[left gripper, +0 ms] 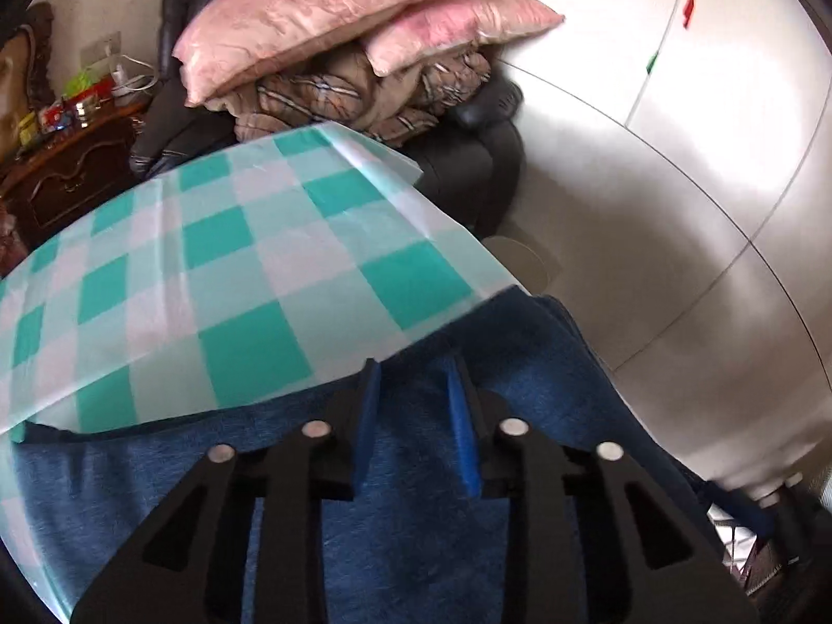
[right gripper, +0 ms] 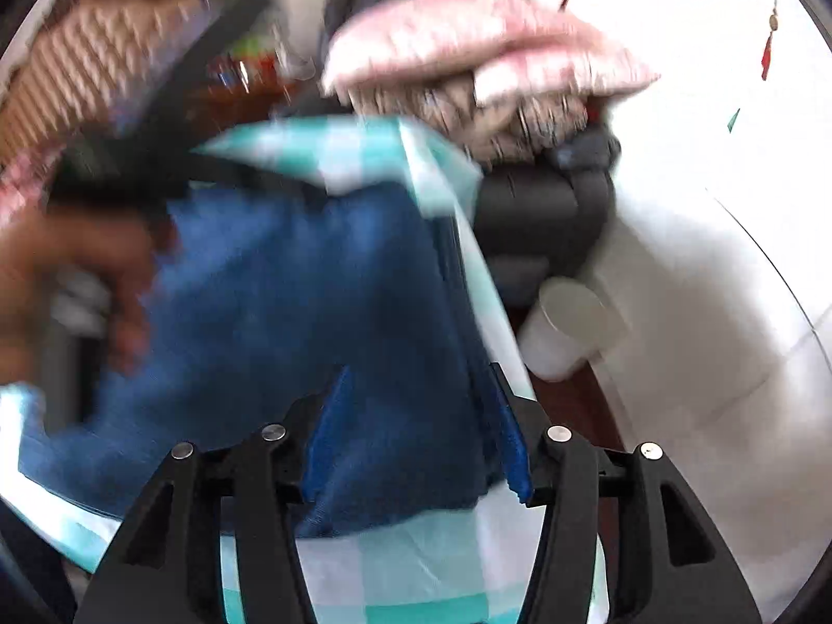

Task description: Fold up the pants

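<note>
Two tongs, both over blue pants. Left tongs (left gripper: 413, 369) open a little, blue pads apart, hanging just above the pants (left gripper: 395, 468) with nothing pinched between them. Pants spread flat on the desk (left gripper: 218, 260), on a green and white checked cloth, near the right edge, one side slipping over that edge. Right tongs (right gripper: 416, 379) open wider, blue pads on either side of a fold of the pants (right gripper: 291, 312), cloth between the pads but not squeezed as far as can be seen. Very blurry right view. Also in that view, on the left, a hand (right gripper: 67, 281) gripping a black handle, most likely the other tool, right beside the pants. Behind the desk, a dark chair (left gripper: 468, 156) piled with a striped brown blanket (left gripper: 364, 99) and two pink pillows (left gripper: 333, 15) on top. Off to the left, a dark wooden cabinet (left gripper: 67, 177) with small bright things on it. On the floor to the right of the desk, a white cup-shaped bin (right gripper: 567, 327), close to the chair. White wall and doors on the right side.
</note>
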